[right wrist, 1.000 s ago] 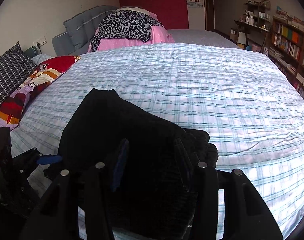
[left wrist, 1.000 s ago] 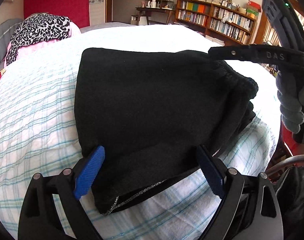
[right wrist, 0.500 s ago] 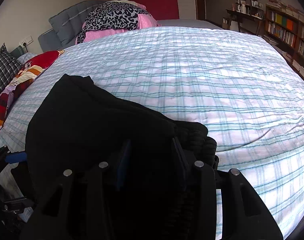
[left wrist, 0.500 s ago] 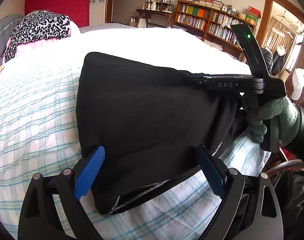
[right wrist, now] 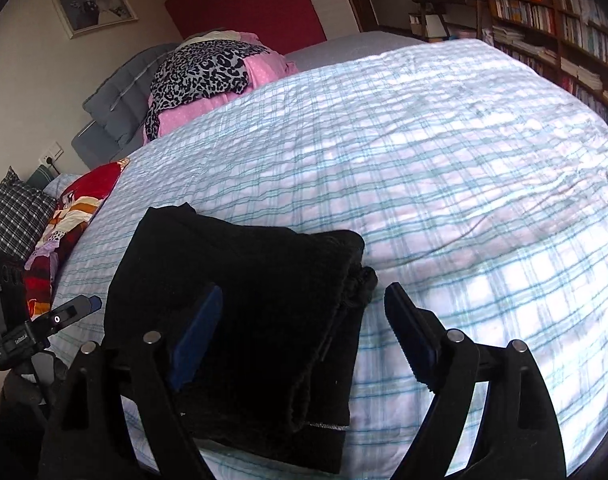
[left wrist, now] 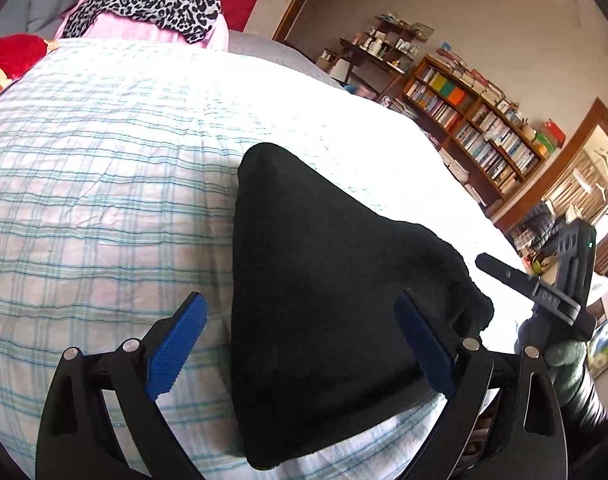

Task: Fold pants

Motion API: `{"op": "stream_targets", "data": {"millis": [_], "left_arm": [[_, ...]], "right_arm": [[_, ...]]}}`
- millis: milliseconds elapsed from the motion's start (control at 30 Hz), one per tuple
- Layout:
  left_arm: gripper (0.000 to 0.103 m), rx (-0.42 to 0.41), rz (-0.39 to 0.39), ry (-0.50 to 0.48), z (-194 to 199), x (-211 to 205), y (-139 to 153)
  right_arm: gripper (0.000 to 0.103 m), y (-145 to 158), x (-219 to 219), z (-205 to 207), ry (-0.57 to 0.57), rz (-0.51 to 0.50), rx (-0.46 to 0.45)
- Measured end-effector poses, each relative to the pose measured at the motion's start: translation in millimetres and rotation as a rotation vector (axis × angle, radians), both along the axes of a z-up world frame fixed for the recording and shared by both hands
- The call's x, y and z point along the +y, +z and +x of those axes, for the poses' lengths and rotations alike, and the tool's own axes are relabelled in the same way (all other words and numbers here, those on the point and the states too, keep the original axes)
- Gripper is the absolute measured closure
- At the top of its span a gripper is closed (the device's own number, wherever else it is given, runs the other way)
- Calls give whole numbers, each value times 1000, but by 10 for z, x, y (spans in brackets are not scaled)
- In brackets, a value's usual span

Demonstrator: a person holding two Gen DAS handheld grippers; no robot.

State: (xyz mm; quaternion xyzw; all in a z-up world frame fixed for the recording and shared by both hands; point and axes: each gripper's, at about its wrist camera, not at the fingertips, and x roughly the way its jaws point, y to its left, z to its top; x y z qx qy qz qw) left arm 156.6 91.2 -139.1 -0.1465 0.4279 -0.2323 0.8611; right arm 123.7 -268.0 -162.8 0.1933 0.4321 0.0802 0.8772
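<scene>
The soft black folded pants (left wrist: 336, 304) lie flat on the blue-checked bed sheet (left wrist: 104, 184), so the folding looks done. The left gripper (left wrist: 300, 344) and right gripper (right wrist: 300, 344) are both wide open, holding nothing, probably to let go.

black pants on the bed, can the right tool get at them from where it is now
Probably yes. The right tool is open, and the folded black pants lie on the plaid bedspread directly ahead, one pad already over the cloth. Nothing stands between them; the left tool sits off to the side.

Folded pants (right wrist: 240, 312) lie on the bed (right wrist: 444, 168), near its edge.
</scene>
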Motion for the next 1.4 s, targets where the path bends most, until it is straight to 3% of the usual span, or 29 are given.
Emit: {"op": "stream_targets", "data": {"millis": [200,567,800,833,933,1133,1400], "left_arm": [[8,111,-76,45,257,115,-133],[8,277,-180,15,540,105,-427],[10,321,-207,-61,621,39,-462],[11,323,-209,-72,602,4,-458],[31,344,-241,-104,582,-35,-480],[49,322,-211,-91,525,-19,-450],[63,225,-56,-81,358,-128,-234]], "right_arm": [[19,-266,-64,22,5,127,117],[19,-432,-91,86,19,244,180],[21,-433,85,130,88,222,176],[25,-431,91,131,90,221,173],[38,-423,75,138,94,235,164],[53,-353,111,126,111,220,132],[65,-220,67,130,115,218,102]]}}
